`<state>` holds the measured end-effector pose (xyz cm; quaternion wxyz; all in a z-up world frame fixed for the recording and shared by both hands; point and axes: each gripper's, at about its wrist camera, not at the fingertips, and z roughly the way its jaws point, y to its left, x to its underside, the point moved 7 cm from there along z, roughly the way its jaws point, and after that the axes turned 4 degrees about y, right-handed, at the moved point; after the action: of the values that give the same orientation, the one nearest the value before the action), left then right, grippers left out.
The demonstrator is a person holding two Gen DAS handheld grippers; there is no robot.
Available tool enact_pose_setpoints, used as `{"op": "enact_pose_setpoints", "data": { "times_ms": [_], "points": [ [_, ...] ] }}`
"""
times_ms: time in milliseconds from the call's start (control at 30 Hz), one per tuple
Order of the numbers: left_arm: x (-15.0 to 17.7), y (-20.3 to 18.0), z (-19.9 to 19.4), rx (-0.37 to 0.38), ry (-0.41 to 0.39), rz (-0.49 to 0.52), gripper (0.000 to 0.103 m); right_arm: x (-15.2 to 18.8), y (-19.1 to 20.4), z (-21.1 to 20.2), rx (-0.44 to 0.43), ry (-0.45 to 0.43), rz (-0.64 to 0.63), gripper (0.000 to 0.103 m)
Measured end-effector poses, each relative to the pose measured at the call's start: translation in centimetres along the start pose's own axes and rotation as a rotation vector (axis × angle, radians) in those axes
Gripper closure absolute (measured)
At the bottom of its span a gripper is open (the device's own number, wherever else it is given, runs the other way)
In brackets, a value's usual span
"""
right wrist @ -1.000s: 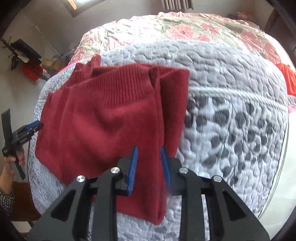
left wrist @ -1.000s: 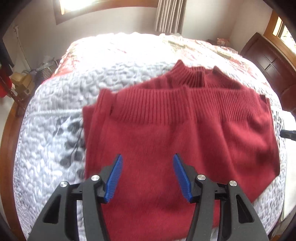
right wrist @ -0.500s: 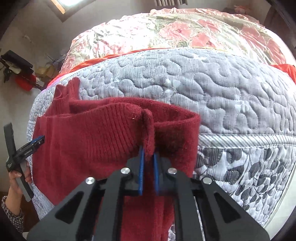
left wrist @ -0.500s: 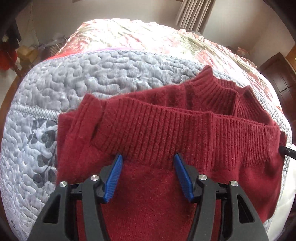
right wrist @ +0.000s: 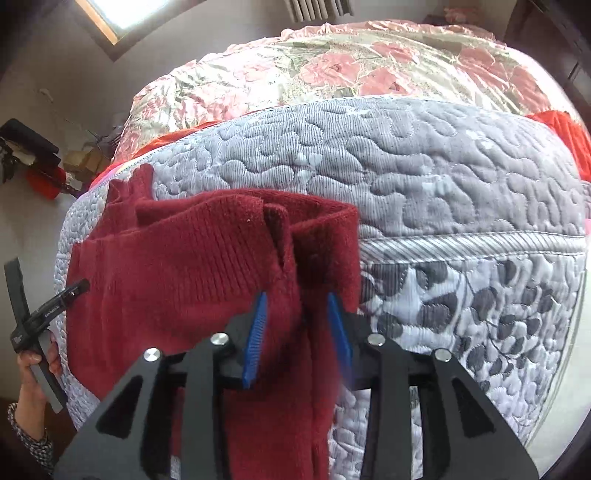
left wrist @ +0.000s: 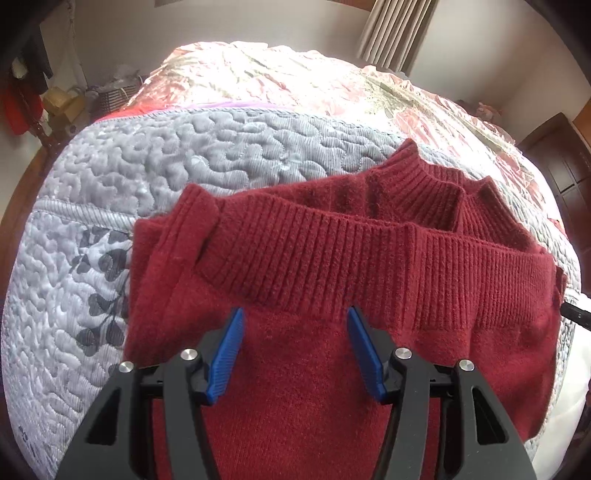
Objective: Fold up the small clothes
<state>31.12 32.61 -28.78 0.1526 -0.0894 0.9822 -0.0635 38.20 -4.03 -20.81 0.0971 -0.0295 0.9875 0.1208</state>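
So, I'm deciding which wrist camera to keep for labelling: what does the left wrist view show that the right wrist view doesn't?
Only the left wrist view shows the sweater's ribbed collar and a curtain.

Only the right wrist view shows the person's hand holding the left gripper, plus a window.

Both show the red sweater on the grey quilt, and both grippers open, the right gripper straddling a sweater fold.

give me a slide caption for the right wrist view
Right hand-held gripper open astride the folded edge of a dark red knit sweater on a grey quilted bedspread.
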Motion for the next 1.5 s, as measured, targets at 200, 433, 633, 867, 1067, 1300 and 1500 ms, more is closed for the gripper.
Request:
{"op": "enact_pose_setpoints", "data": {
  "times_ms": [200, 433, 633, 867, 1067, 1300, 1500],
  "points": [
    [2.4, -0.1, -2.2, -0.021, -0.017, 0.003, 0.039, 5.0, 0.0, -0.7, 0.029, 0.037, -0.034, 0.055],
    [4.2, -0.5, -2.5, -0.023, 0.001, 0.030, 0.032, 9.4, -0.1, 1.3, -0.006, 0.098, -0.028, 0.052],
    [4.6, 0.0, -0.8, -0.025, 0.025, 0.012, 0.032, 9.6, -0.6, 3.3, -0.076, 0.131, 0.036, 0.055],
    [5.0, 0.5, 0.3, -0.023, 0.048, 0.010, 0.032, 8.6, 1.0, 1.9, -0.109, 0.113, -0.009, 0.082],
    [5.4, 0.6, 0.6, -0.016, 0.050, 0.033, 0.032, 9.8, 0.0, 1.6, -0.102, 0.102, 0.032, 0.084],
    [5.6, 0.6, 0.9, -0.005, 0.045, 0.054, 0.032, 10.0, -0.4, 4.1, -0.055, 0.126, 0.056, 0.083],
    [5.8, 0.7, 0.8, -0.001, 0.031, 0.075, 0.031, 9.8, -0.2, 4.8, -0.059, 0.123, 0.076, 0.083]
  ]
}}
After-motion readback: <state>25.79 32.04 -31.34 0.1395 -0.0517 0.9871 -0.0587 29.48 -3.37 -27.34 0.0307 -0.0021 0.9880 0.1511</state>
